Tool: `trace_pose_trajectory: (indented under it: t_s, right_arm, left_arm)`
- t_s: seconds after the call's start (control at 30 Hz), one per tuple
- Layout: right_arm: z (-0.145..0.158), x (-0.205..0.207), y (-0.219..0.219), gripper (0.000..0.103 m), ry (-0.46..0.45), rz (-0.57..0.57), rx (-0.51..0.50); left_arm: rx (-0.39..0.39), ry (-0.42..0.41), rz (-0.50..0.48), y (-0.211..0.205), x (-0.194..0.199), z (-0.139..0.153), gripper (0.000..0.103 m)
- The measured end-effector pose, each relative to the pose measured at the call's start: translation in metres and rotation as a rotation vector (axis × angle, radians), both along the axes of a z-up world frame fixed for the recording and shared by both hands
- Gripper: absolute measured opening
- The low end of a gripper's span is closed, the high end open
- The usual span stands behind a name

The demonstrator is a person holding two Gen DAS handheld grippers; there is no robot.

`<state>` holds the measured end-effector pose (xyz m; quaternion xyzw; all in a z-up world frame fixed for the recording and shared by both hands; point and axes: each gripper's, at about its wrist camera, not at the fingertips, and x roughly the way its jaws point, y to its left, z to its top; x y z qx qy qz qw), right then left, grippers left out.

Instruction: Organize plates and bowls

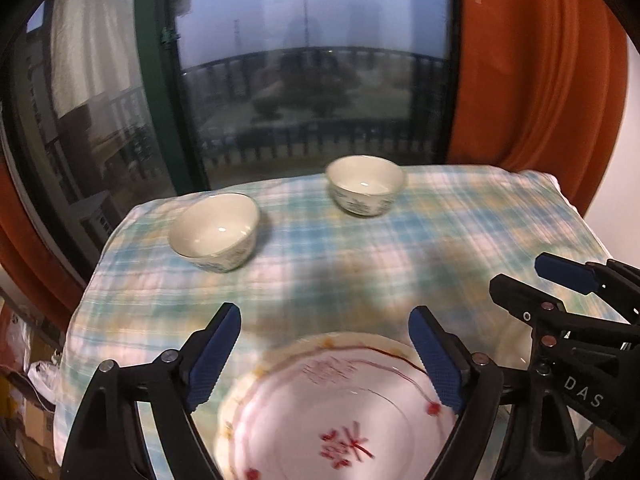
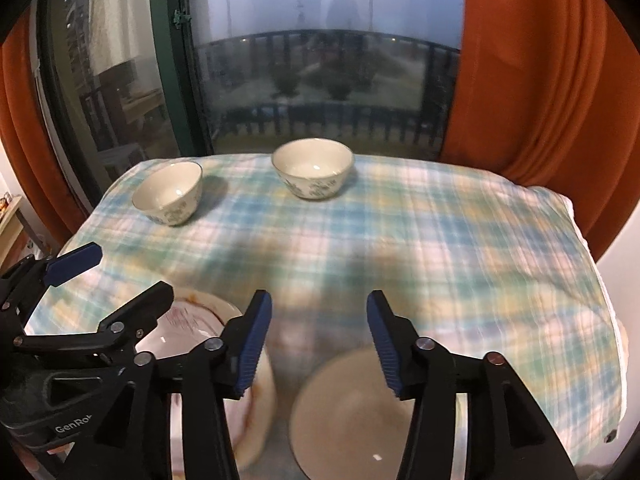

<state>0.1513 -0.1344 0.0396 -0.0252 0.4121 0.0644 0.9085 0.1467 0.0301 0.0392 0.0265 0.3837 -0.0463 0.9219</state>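
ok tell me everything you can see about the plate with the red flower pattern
The plate looks like glossy white ceramic, with red blossoms, a thin red branch line and a yellowish rim. It lies flat, face up, on the plaid cloth at the near edge, just below the left gripper, whose blue pads stand open and press on nothing. Motion blur softens it, and its near part is out of view.

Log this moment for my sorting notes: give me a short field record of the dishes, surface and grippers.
surface: plaid cloth over the table
far bowls: left bowl and right bowl, upright, apart, empty
near dishes: red-patterned plate; plain plate beside it
left gripper: open, nothing between its pads, above the red-patterned plate
right gripper: open, holding nothing
backdrop: window, orange curtains
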Motion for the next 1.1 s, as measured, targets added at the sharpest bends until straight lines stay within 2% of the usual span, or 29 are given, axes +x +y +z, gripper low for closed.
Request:
trace_pose_trajectory:
  t_s: [0.13,0.27,0.53,0.73,1.1]
  right_arm:
    - [0.007,0.022,0.020,0.065,-0.019,0.012,-0.004]
    - [0.009,0.042,0.032,0.072,-0.027,0.019,0.001]
    - [0.010,0.081,0.060,0.073,-0.027,0.068,0.037]
    - [0.008,0.111,0.087,0.073,-0.021,0.117,0.091]
    - [-0.013,0.165,0.138,0.073,-0.007,0.171,0.093]
  left_arm:
    - [-0.027,0.014,0.036,0.024,0.019,0.003,0.091]
    - [-0.012,0.005,0.056,0.039,0.032,0.008,0.093]
    - [-0.005,-0.012,0.106,0.071,0.058,0.011,0.094]
    - [0.012,-0.033,0.180,0.093,0.083,0.004,0.094]
    - [0.009,-0.020,0.273,0.139,0.127,-0.017,0.091]
